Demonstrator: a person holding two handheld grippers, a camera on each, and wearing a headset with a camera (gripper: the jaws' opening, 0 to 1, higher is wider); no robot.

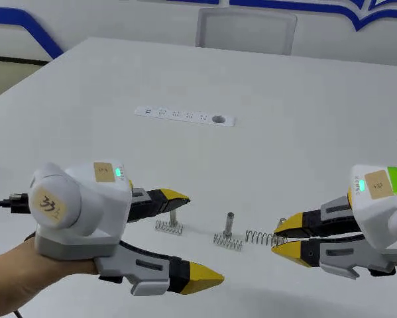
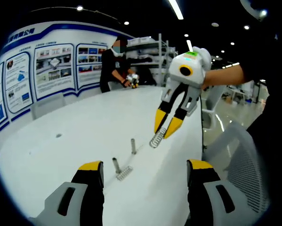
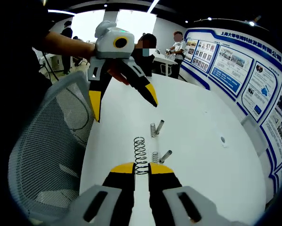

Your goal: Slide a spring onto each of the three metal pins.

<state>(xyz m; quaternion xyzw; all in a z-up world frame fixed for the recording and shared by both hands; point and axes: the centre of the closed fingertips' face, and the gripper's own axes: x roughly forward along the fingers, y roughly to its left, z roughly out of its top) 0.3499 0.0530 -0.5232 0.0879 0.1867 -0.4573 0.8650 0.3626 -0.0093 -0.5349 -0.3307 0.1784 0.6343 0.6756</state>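
- White table (image 1: 284,99), with a power strip (image 1: 185,116) set flush towards the far side.
- Left gripper (image 1: 201,237): jaws wide apart, empty, hovering just beside the near pin (image 1: 173,217).
- Right gripper (image 1: 276,239): jaws clamped on one end of the held spring (image 1: 259,236), aimed along the table at the middle pin (image 1: 229,224).
- Both pins upright, near each other, between the grippers.
- Loose spring (image 1: 228,242) lying at the foot of the middle pin, another spring (image 1: 168,227) likewise by the near pin.
- Probably light, thin-wired and bouncy, prone to bending or flicking away. Best pinched at the end turns, with the free mouth left open.
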